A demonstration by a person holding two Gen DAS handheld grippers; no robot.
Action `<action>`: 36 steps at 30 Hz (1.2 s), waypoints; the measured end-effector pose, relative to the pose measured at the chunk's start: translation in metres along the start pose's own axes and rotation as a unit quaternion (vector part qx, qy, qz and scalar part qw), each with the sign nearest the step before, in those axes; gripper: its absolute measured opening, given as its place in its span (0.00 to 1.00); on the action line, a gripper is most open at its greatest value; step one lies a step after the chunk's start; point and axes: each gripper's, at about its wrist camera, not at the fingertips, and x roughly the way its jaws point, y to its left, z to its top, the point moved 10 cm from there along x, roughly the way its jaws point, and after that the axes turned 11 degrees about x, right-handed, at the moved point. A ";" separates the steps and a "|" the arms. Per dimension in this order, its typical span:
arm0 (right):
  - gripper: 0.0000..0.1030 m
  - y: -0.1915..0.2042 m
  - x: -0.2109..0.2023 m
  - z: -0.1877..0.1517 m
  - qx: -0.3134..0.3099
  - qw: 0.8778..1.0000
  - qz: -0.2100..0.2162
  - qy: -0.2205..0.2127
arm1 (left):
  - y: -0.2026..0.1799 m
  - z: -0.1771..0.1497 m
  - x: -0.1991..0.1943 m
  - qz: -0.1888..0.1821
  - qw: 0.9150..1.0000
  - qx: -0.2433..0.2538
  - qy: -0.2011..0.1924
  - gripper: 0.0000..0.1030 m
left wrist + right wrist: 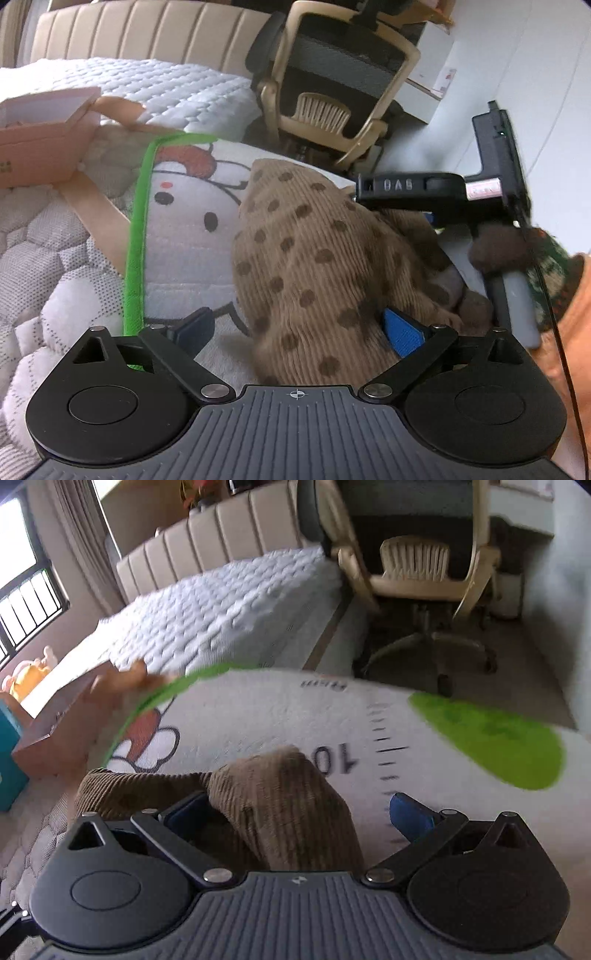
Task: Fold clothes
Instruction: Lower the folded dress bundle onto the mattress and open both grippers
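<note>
The jaws of the left gripper (297, 328) stand wide apart, with the brown spotted corduroy garment (306, 258) bunched between the blue pads and pressing against the right-hand pad (402, 332). The jaws of the right gripper (297, 812) are likewise spread, a fold of the same garment (273, 797) lying between them nearer the left pad; neither pair is pinching the cloth. The garment lies heaped on a white cartoon-print mat (184, 251) with a green border, which in turn rests on the quilted bed (155, 88).

From the left wrist view the right gripper (436, 195) shows across the heap, its fingertips buried in the cloth, held by a hand in a dark glove (498, 247) (the far end of the garment is hidden beneath it).

At the mat's far left corner sits an open pink box (40, 144) with ribbon straps; its contents cannot be made out. The right wrist view is smeared by motion blur, so the numbers and ruler marks printed on the mat (332, 760) read only partly. Beyond the bed stand a padded headboard (207, 542) and a beige office chair (417, 572), and a yellow plush toy (26, 679) sits near the window.
</note>
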 end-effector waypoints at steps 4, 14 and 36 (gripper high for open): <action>1.00 -0.011 -0.034 -0.017 -0.026 1.000 0.010 -0.012 | -0.002 0.001 -0.002 0.001 1.000 0.015 -0.001 0.96; 1.00 -0.038 -0.053 -0.057 -0.060 0.998 -0.001 -0.005 | -0.002 0.054 -0.028 -0.005 0.997 -0.004 -0.076 0.96; 1.00 -0.012 -0.101 -0.041 -0.130 0.989 0.071 -0.029 | -0.008 0.078 0.052 0.032 0.994 0.102 -0.016 1.00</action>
